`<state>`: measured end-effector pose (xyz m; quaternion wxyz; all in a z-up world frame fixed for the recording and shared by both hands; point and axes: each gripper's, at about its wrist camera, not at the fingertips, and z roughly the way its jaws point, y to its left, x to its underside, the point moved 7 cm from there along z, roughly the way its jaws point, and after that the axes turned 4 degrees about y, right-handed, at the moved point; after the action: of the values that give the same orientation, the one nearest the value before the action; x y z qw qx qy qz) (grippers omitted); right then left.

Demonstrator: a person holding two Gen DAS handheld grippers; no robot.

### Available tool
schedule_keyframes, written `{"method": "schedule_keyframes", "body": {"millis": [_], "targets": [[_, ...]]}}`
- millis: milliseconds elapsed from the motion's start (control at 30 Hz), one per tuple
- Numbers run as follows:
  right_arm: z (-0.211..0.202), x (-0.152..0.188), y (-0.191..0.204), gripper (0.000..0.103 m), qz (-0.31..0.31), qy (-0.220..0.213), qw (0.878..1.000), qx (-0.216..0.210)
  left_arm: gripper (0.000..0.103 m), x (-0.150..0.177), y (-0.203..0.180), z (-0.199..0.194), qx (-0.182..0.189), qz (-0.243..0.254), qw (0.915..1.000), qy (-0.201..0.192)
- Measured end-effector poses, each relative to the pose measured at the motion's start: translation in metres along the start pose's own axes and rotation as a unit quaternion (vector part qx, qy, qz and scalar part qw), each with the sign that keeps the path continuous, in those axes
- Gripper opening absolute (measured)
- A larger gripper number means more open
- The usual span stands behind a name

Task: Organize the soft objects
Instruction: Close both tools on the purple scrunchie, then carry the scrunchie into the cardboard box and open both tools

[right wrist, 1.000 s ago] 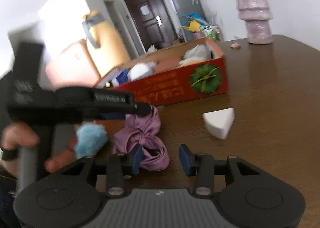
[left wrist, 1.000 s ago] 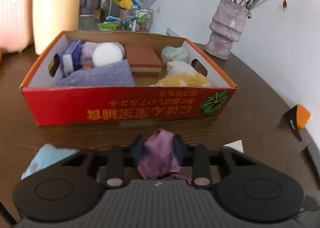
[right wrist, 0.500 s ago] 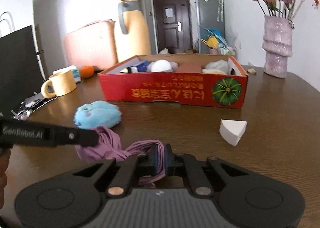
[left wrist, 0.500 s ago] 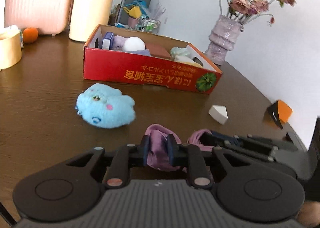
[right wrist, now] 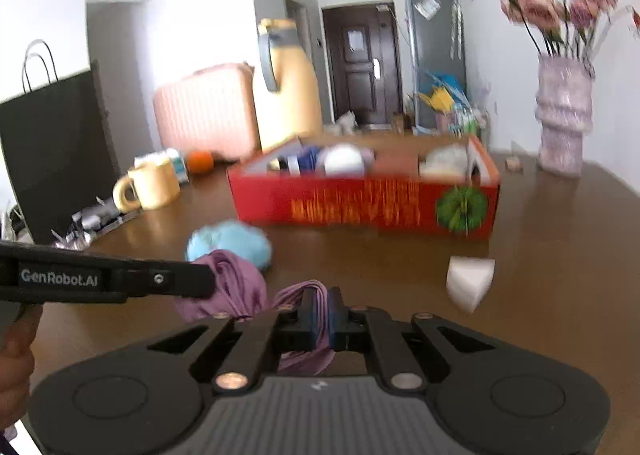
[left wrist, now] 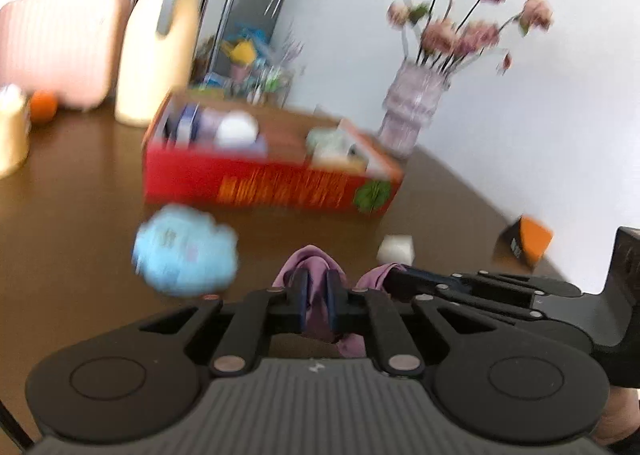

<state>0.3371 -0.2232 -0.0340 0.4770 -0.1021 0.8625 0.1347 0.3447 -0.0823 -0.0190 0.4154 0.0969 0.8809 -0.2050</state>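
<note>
Gripping the purple cloth (left wrist: 316,305) from two sides, both tools have their fingers pressed together on its bunched fabric. The left gripper (left wrist: 317,295) pinches one fold of the cloth between its blue pads, and in the right wrist view its black body reaches in from the left edge, its tip buried in the purple bundle. The right gripper (right wrist: 320,315) clamps another fold, a ridged strip that arches up just ahead of its fingers; in the left wrist view it comes in from the right with a corner of cloth at its tip. The cloth sits low over the brown wooden table (right wrist: 560,255), between the two tools; whether it touches the wood I cannot tell.

Just beyond the cloth lies a light blue plush toy (right wrist: 232,241), to its left. A white wedge-shaped sponge (right wrist: 468,283) rests on the table to the right, apart from the cloth. Farther back stands a red cardboard box (right wrist: 360,203) already holding several soft things, blurred here. A yellow mug (right wrist: 154,185) and a lilac vase of pink flowers (right wrist: 562,115) stand on the table to either side of the box
</note>
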Motion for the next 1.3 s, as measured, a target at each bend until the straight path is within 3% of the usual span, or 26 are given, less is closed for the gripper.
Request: {"method": "schedule_keyframes", "body": {"millis": [133, 233, 333, 400, 500, 600, 733, 1033, 1067, 1200, 1300], "targets": [[0.005, -0.073, -0.025, 0.005, -0.022, -0.048, 0.999, 0.009, 0.01, -0.069, -0.015, 0.006, 0.013, 0.006, 0.9987, -0.049], [0.033, -0.132, -0.048, 0.005, -0.038, -0.059, 0.997, 0.029, 0.01, -0.13, -0.016, 0.034, 0.01, -0.006, 0.9973, -0.073], [0.083, -0.175, -0.073, 0.005, -0.056, -0.038, 0.996, 0.063, 0.01, -0.172, -0.006, 0.086, 0.001, -0.031, 0.9971, -0.069], [0.123, -0.189, -0.087, 0.005, -0.059, -0.003, 0.996, 0.071, 0.01, -0.186, 0.007, 0.129, -0.014, -0.054, 0.9977, -0.04], [0.178, -0.192, -0.097, 0.005, -0.071, 0.045, 0.993, 0.078, 0.01, -0.185, 0.031, 0.181, -0.044, -0.08, 0.9958, 0.005], [0.224, -0.181, -0.094, 0.005, -0.087, 0.098, 0.99, 0.062, 0.01, -0.17, 0.049, 0.209, -0.086, -0.058, 0.9939, 0.037], [0.252, -0.163, -0.081, 0.006, -0.088, 0.142, 0.986, 0.014, 0.01, -0.149, 0.065, 0.217, -0.133, -0.006, 0.9881, 0.077], [0.258, -0.133, -0.085, 0.01, -0.089, 0.201, 0.975, 0.028, 0.013, -0.135, 0.054, 0.216, -0.103, 0.031, 0.987, 0.119], [0.255, -0.134, -0.087, 0.012, -0.081, 0.2, 0.976, 0.03, 0.014, -0.135, 0.053, 0.213, -0.106, 0.033, 0.9872, 0.114], [0.224, -0.157, -0.095, 0.045, -0.044, 0.174, 0.983, 0.037, 0.022, -0.15, 0.048, 0.186, -0.101, 0.037, 0.9906, 0.085], [0.184, -0.179, -0.097, 0.051, -0.043, 0.143, 0.988, 0.042, 0.026, -0.168, 0.042, 0.151, -0.105, 0.048, 0.9918, 0.057]]}}
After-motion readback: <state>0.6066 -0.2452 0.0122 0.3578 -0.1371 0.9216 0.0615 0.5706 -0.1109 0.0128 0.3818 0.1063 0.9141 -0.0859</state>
